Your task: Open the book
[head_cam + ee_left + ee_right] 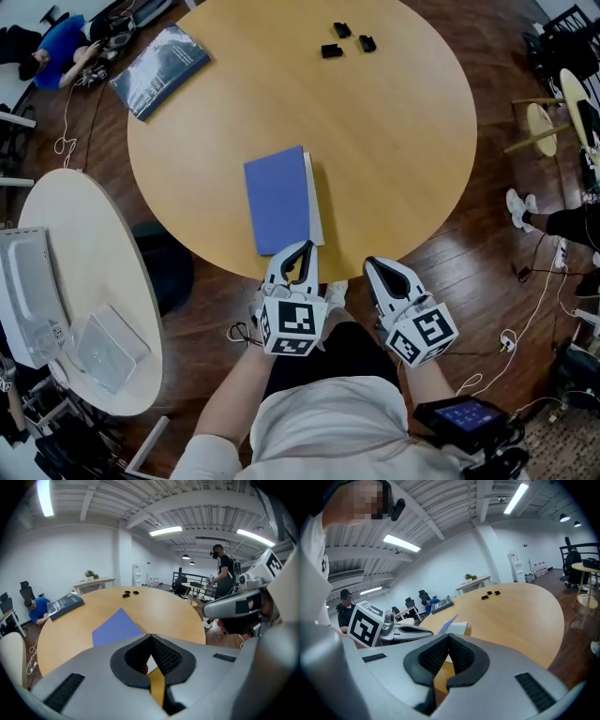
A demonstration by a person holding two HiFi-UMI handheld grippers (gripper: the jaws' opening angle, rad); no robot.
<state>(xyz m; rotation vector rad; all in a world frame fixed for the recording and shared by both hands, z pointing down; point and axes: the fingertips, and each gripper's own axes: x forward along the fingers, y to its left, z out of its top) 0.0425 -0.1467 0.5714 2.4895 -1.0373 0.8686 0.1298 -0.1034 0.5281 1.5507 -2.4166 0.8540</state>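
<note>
Plainly, the left gripper [150, 637] and the right gripper [449, 637] each have their black, textured jaws pressed together at the tips, with nothing held between them. Right at the left one's tips lies the book [278, 200], flat and closed, its cover matte blue and its white page edges on the side toward the right gripper. It rests near the rim of a round, smooth wooden table [403, 159]. Only the head view shows both grippers side by side at that rim. Far beyond lie one second book [161, 56], dark and glossy, off to the left, and three small black blocks [347, 39] ahead.
</note>
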